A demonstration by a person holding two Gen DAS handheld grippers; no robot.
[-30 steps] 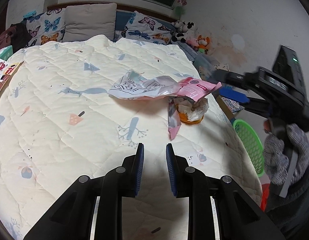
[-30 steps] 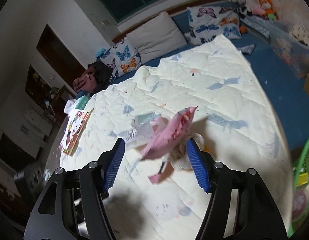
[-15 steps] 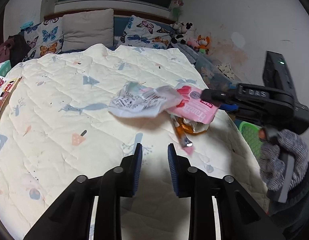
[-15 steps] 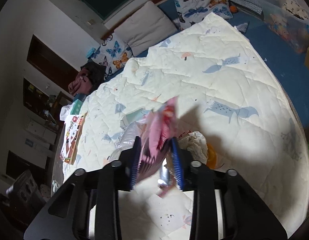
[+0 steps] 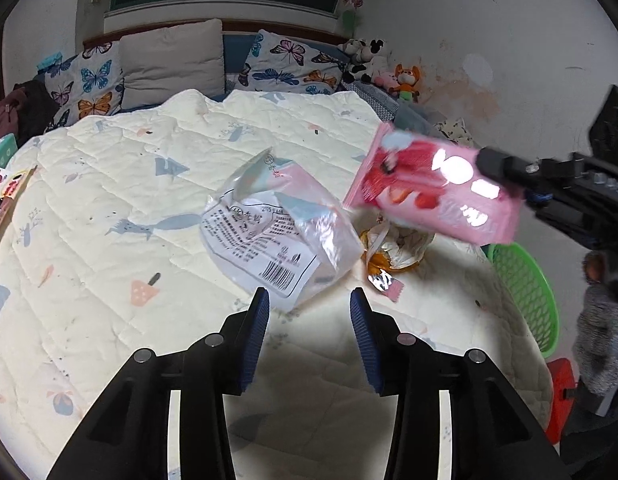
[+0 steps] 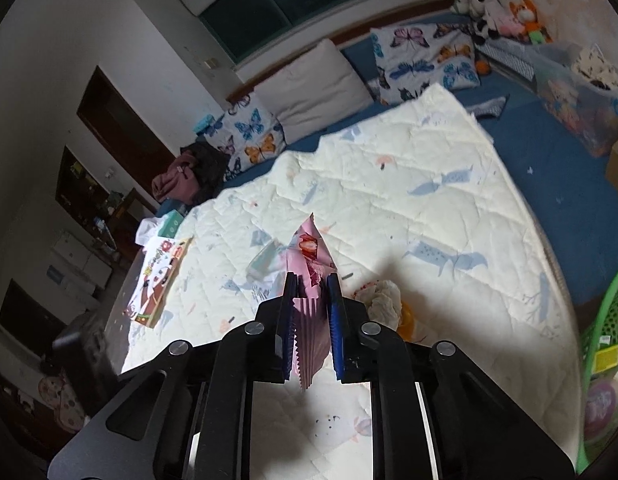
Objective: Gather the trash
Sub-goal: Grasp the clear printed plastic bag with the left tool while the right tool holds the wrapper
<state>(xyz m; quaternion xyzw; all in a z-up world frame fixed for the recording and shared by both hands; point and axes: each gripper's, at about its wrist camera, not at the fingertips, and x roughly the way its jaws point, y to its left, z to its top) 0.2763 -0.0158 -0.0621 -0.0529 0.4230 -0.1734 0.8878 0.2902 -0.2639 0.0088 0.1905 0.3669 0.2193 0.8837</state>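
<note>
My right gripper is shut on a pink snack wrapper and holds it above the bed; the wrapper also shows in the left wrist view, lifted off the quilt. A clear plastic bag with printed text lies on the quilt just ahead of my left gripper, which is open and empty. A crumpled white and orange wrapper lies to the right of the bag; it also shows in the right wrist view. A green basket stands off the bed's right edge.
The cream quilt covers the bed, with pillows and soft toys at the head. A picture book lies at the left edge. A red object sits on the floor below the basket.
My right gripper closed on the pink wrapper and lifted it up to the right. My left gripper opened and moved closer to the clear bag.
</note>
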